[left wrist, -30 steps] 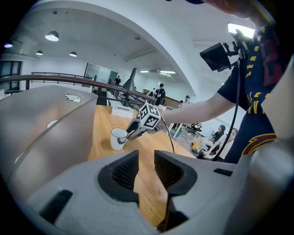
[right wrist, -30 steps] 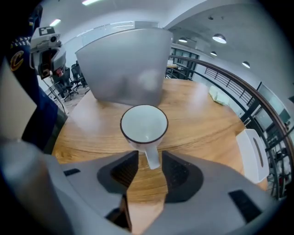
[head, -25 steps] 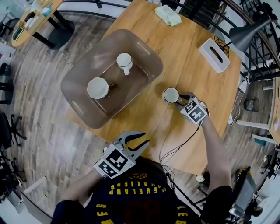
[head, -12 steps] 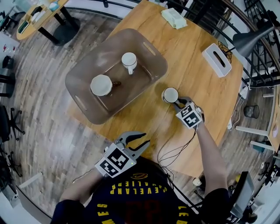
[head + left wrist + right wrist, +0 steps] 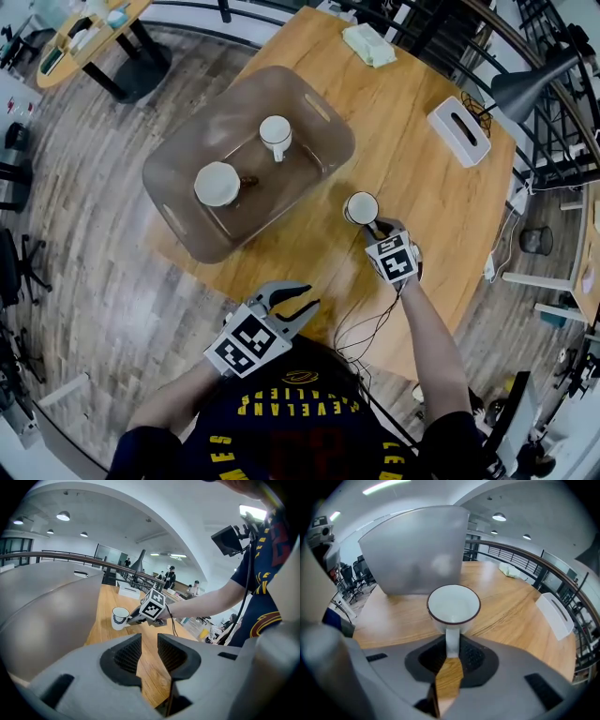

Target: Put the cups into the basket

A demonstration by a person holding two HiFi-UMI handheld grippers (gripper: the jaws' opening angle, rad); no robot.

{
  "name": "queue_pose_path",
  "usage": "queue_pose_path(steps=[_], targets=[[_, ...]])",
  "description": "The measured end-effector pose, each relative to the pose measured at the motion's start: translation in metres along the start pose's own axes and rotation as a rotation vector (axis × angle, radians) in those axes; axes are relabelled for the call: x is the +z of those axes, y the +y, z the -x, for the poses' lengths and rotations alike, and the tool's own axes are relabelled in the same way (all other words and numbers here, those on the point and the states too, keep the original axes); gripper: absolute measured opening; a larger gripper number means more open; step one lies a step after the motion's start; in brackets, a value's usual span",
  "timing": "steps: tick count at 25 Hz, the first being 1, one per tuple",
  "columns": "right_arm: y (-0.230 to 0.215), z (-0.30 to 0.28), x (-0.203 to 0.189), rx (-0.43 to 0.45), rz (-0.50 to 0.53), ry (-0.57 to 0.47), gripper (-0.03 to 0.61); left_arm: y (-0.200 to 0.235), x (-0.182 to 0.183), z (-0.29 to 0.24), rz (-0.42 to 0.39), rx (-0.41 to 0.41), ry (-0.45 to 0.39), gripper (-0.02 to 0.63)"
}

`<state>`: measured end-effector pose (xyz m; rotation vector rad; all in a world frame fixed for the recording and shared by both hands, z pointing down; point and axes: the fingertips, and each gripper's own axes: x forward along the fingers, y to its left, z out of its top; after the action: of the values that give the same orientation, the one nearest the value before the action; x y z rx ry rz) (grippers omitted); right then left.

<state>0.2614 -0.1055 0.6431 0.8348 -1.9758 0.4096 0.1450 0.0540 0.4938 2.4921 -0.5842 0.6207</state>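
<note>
1. At the centre of the head view, on the wooden bench [image 5: 427, 187], a white cup [image 5: 362, 207] stands upright just right of the basket [image 5: 178, 164] and outside it.
2. The right tongs [image 5: 379, 228] have just been closing and clench the handle [image 5: 452, 641] of that cup, which sits between the pads.
3. Toward the lower left, the left tongs [image 5: 300, 305] hover near the bench's lower edge, their jaws a little apart with nothing between them.
4. In the upper left, the basket holds two more cups — a lower cup [image 5: 217, 184] and an upper cup [image 5: 276, 132], apart from each other.

navy shirt [image 5: 281, 445], probably yellow lettering [image 5: 291, 405]
</note>
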Motion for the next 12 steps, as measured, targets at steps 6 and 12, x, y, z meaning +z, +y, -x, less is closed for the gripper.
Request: queue_pose_path(steps=[6,12], targets=[[0.011,0.013,-0.022,-0.012,-0.109,-0.036,0.061,-0.001,0.001,-0.001,-0.003,0.006,-0.002,0.094],[0.018,0.03,-0.04,-0.012,-0.204,-0.08,0.061,-0.009,-0.003,-0.007,-0.017,-0.004,0.012,0.094]])
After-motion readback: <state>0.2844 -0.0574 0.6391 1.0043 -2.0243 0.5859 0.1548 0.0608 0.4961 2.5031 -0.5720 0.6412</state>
